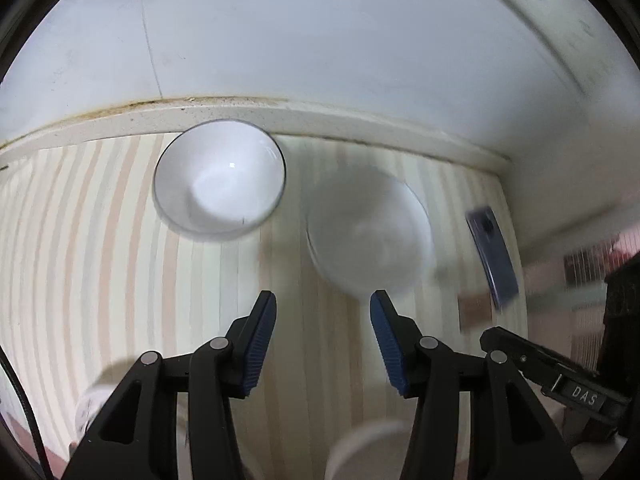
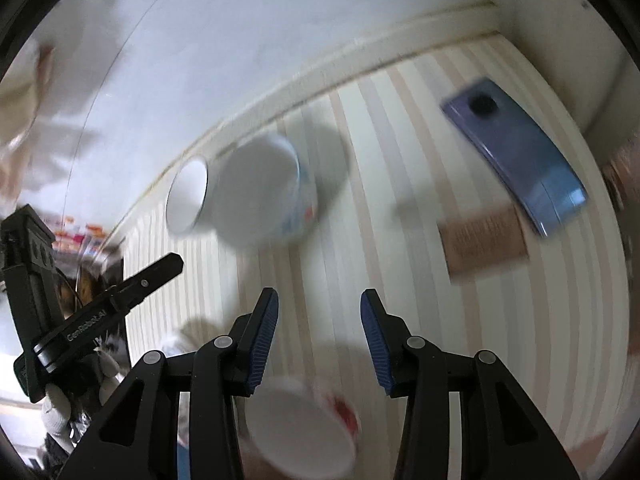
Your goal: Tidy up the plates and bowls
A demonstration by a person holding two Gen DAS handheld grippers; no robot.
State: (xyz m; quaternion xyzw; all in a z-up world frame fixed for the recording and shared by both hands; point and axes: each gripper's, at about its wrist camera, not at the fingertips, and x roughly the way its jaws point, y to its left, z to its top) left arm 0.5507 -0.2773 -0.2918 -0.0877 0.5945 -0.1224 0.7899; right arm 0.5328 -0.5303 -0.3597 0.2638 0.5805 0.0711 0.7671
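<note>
Both grippers, left gripper (image 1: 323,298) and right gripper (image 2: 319,294), hang apart-jawed and hold nothing. Two white bowls (image 1: 219,176) (image 1: 370,232) sit side by side near the table's (image 1: 100,240) back edge. I think another bowl (image 2: 300,428) gets picked next, so a gripper must reach down.

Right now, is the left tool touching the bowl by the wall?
Apart. The left wrist view shows the left tool open and empty, with striped tabletop plainly between its tips and the bowl.
</note>
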